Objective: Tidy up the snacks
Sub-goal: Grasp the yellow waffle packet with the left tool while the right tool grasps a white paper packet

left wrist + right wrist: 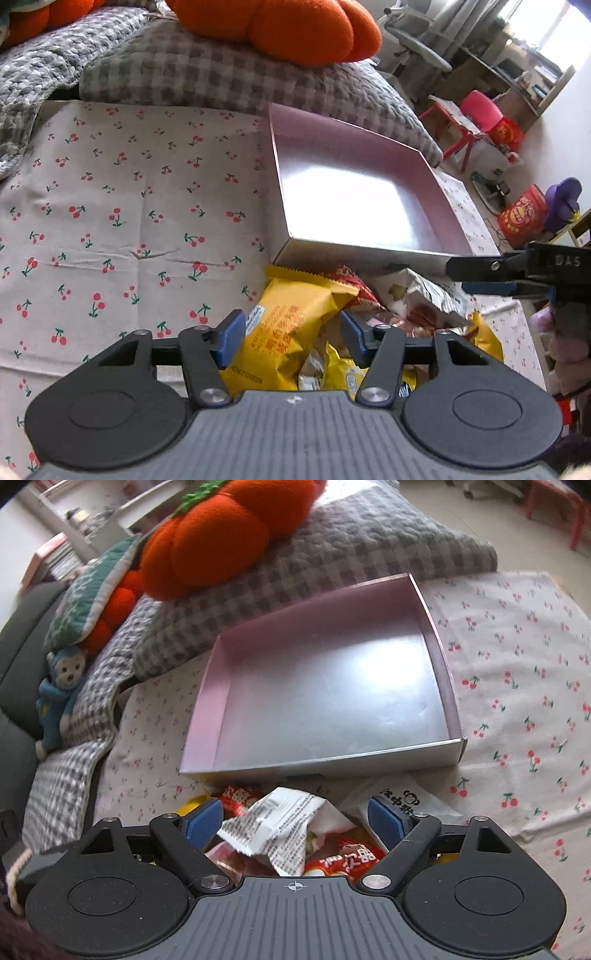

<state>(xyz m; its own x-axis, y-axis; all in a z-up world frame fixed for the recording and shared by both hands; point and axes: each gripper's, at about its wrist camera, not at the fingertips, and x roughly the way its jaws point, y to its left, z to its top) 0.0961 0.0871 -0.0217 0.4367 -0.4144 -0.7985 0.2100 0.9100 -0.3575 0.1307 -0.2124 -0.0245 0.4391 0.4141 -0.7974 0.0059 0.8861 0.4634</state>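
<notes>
Your left tongs [291,338] straddled the yellow packet [284,328], pads not visibly pressing; right tongs [295,821] gaped over the white wrapper [284,827]. Slick foil could have slipped free.

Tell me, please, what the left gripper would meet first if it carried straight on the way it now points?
Most likely the yellow snack packet, which already lies between the left gripper's open fingers at the near edge of the snack pile. Depth is hard to judge here.
</notes>
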